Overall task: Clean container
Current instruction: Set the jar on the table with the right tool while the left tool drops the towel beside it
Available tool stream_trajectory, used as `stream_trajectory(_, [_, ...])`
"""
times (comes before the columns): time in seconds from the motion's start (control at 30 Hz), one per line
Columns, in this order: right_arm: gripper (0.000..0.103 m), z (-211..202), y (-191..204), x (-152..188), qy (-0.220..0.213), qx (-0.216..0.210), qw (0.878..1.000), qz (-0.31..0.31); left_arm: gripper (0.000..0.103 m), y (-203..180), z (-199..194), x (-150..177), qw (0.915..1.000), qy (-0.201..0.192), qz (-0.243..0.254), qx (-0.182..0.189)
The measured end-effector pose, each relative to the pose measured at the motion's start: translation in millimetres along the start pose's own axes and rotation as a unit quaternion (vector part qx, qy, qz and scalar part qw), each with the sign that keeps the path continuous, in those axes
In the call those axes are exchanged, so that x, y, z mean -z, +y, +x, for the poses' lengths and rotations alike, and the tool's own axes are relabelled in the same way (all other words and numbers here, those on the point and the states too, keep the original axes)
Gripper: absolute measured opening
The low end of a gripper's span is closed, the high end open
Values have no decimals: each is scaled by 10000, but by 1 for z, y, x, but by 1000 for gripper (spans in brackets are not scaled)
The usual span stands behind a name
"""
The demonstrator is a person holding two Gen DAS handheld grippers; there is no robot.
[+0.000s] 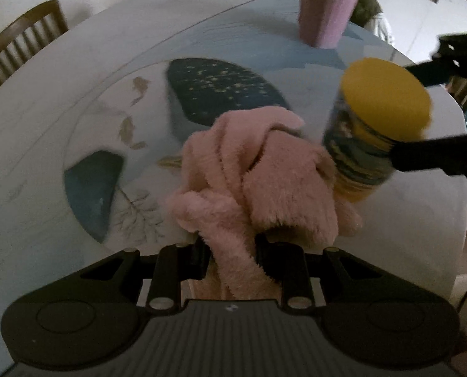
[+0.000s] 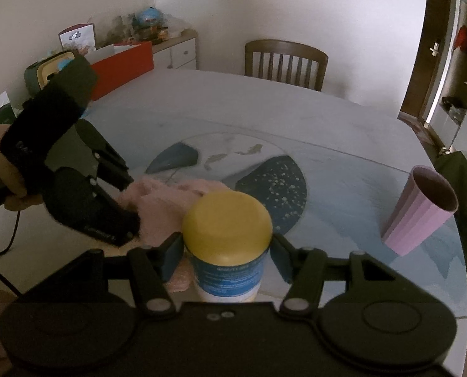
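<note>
The left gripper [image 1: 230, 251] is clamped on a bunched pink cloth [image 1: 258, 176]. The right gripper [image 2: 227, 251] is closed around a yellow-lidded container [image 2: 227, 235], gripping its blue label just below the lid. The container stands roughly upright, lifted off the table [image 2: 343, 119], immediately right of the cloth, which touches its side. A lilac cup [image 2: 418, 210] stands well apart, farther right.

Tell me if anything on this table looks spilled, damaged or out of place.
Nothing stands out. The yellow-lidded container is upright in the right gripper, the pink cloth is bunched in the left gripper, and the purple cup stands upright on the table. No spill visible.
</note>
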State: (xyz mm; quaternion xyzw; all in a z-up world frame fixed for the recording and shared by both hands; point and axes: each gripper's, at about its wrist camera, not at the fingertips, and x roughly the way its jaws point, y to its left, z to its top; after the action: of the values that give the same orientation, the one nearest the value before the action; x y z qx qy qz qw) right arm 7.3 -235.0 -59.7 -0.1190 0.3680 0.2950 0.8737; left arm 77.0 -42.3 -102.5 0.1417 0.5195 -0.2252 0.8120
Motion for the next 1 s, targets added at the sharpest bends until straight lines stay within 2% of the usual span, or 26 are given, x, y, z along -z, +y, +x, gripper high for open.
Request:
stream_trajectory(0.17, [61,-2,-2,3,-1,28,9998,218,27,-1,-3,3,10000,-29,-80,38])
stream_trajectory(0.27, [61,-3,0,6,5,53,9997,250,31,-1,-5,5,9998,-58,-194,85])
stream_trajectory(0.3, [61,-3,1,6,7,64,9997,255,38,-1,-7,6,9996,-72,-237,106])
stream_trajectory(0.4, [62,-3,1,7,21,95,9995,313,65,-1,-11,8,9994,-167,-266,131])
stream_trajectory(0.43, [62,-4,1,7,3,100,9994,340,67,-2,-14,9,9993,-211,-261,132])
stream_trajectory(0.57, [63,-10,1,7,-88,151,9988,452,67,-3,-26,15,9987,-311,-365,180])
stream_trajectory(0.77, [64,-26,3,10,-299,213,9976,591,69,-7,-58,25,9940,-696,-835,151])
stream_trajectory(0.9, [64,-43,4,17,-451,131,9969,638,84,-19,-79,31,9864,-1034,-1280,52])
stream_trajectory(1.0, [64,-54,2,22,-508,-6,9962,702,84,-30,-88,36,9798,-1145,-1633,-127])
